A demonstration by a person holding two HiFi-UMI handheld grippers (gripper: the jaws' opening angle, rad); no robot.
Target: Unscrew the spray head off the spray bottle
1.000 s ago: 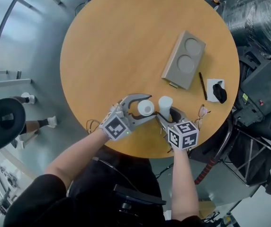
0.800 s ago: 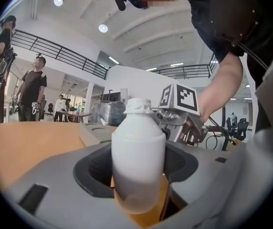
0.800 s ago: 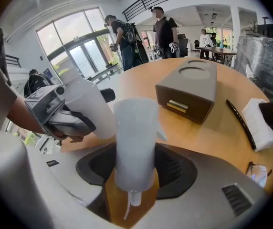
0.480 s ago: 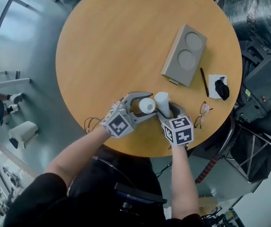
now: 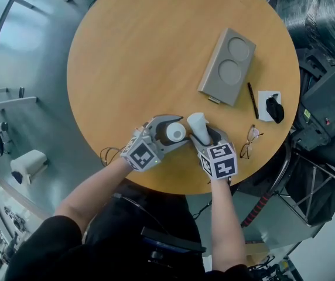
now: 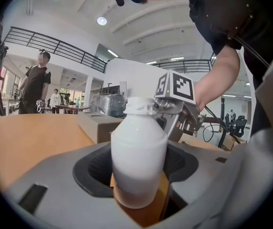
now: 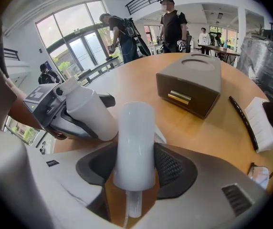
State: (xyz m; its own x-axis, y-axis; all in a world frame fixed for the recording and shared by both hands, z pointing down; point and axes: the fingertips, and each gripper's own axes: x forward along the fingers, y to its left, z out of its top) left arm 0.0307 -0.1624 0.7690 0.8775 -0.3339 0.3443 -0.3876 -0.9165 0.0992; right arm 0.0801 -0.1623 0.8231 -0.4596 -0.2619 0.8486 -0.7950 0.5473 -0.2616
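Left gripper [image 6: 136, 175] pinches the bottle [image 6: 139, 142], right gripper [image 7: 131, 171] pinches the head [image 7: 135, 137]: the 2 are apart, head just right of bottle.

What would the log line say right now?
left gripper: shut on bottle | right gripper: shut on spray head | stage: spray head off bottle

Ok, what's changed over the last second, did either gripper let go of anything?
The left gripper and right gripper both sank slightly toward the table. Nothing was let go: the left stays clamped on the bottle, the right on the spray head, already off and beside the bottle. The grey box, pen and glasses lie as before.
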